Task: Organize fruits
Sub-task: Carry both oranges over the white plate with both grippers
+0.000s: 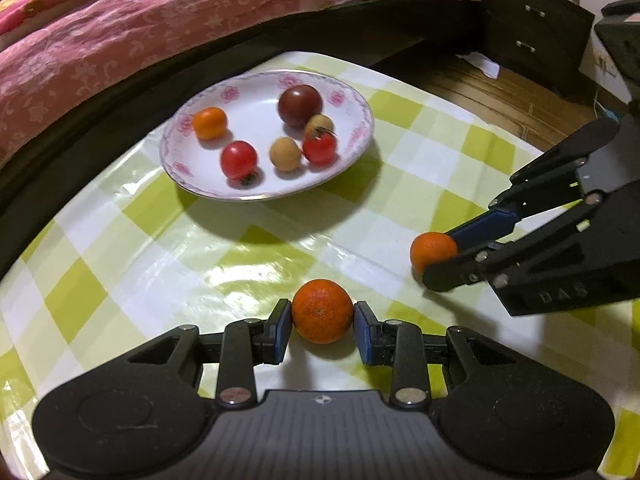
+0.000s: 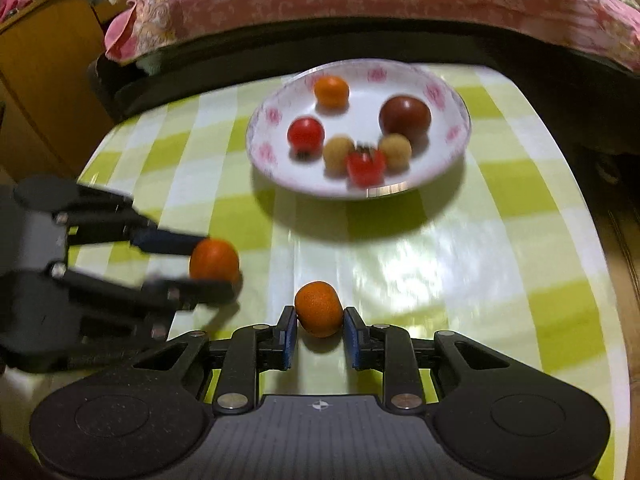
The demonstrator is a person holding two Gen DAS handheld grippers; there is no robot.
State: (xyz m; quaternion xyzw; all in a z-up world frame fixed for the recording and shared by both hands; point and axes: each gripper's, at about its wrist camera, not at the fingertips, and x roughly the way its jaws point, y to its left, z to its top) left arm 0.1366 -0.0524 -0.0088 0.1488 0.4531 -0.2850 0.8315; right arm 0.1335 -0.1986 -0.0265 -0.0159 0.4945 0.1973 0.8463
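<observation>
My left gripper (image 1: 322,322) is shut on an orange mandarin (image 1: 322,310) low over the checked tablecloth. It also shows in the right wrist view (image 2: 224,272), with its mandarin (image 2: 214,260). My right gripper (image 2: 320,326) is shut on a second, smaller mandarin (image 2: 319,308); it shows in the left wrist view (image 1: 438,254) with that fruit (image 1: 432,250). A white floral plate (image 1: 352,92) (image 2: 448,92) beyond both holds a small orange (image 1: 209,122), two red tomatoes (image 1: 239,159), a dark plum (image 1: 300,105) and two tan round fruits (image 1: 285,153).
The table wears a green-and-white checked cloth (image 1: 132,248). A bed with a pink floral blanket (image 1: 120,20) runs along the far edge. A dark drawer cabinet (image 1: 532,28) stands at the right on a wooden floor; a wooden cabinet (image 2: 44,60) stands at the left.
</observation>
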